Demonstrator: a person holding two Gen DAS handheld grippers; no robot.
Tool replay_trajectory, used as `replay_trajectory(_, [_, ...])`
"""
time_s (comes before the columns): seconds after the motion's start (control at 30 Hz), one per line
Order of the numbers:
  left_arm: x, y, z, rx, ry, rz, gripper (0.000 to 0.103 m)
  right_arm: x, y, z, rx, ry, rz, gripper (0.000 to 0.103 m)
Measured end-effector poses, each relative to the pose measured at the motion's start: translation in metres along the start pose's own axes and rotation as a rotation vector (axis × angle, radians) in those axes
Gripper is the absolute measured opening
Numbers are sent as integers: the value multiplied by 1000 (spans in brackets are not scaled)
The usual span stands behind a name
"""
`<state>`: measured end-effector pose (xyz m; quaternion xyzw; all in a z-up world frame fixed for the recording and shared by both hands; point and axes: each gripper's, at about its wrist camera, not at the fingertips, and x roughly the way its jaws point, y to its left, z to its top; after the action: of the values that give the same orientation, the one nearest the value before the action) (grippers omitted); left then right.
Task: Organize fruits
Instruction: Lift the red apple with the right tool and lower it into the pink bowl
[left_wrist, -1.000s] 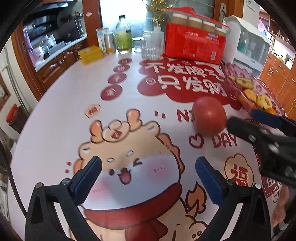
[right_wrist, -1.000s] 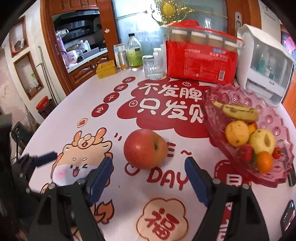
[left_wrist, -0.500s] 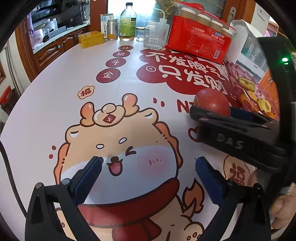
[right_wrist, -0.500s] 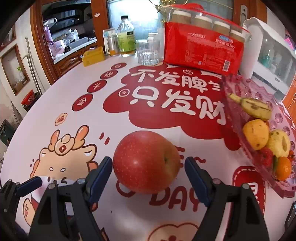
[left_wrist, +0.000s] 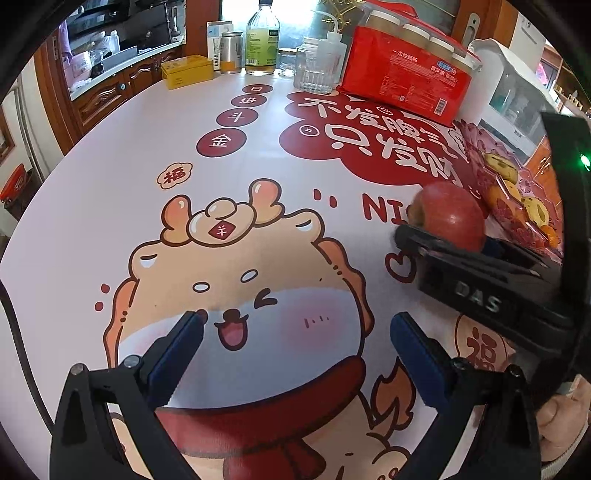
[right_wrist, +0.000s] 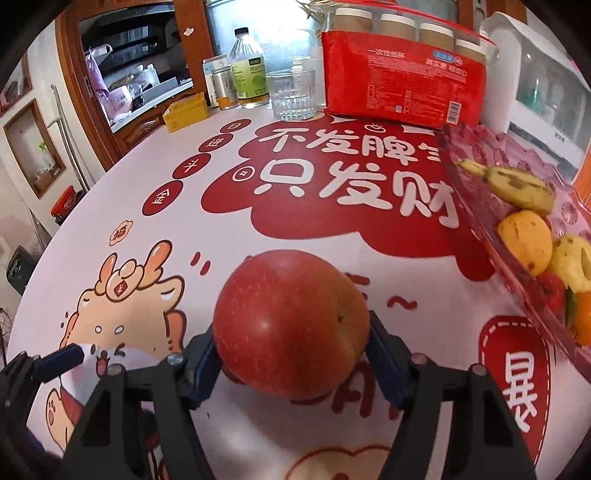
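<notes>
1. Your right gripper (right_wrist: 291, 354) is clamped on the apple (right_wrist: 290, 325), a blue pad pressed to each side, near the middle of the table (right_wrist: 229, 236).
2. Your left gripper (left_wrist: 295, 350) has its fingers wide apart over the cartoon print, holding nothing.
3. The pink tray (right_wrist: 476, 206) sits to the right of the apple, holding a banana (right_wrist: 517, 188) and other fruit.
4. At the far edge stand a glass (right_wrist: 293, 94) and a red pack (right_wrist: 402, 86).

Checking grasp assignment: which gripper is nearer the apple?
Right. The right gripper has the apple between its fingers; the left gripper is open, off to its side.
</notes>
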<state>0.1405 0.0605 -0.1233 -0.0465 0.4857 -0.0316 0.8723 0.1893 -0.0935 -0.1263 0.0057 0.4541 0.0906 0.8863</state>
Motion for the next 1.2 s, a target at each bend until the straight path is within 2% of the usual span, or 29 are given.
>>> replay_trajectory(0.37, [-2,-6,-16,-9,21,-8,101,-37,-26,-30,72,-17,25,69])
replay_trajectory(0.7, [-29,-18,-28,26,-16,-5,101,-81,-51,-55,162,-42,89,69])
replay_trajectory(1.0, [-42,-39,-33,77,-28,-19,101,-136,-84,-30,173,-126,80,69])
replay_trajectory(1.2, [-45,-52,-33,105,-28,-45,101,-162,-130,11,180,-185,-17,69])
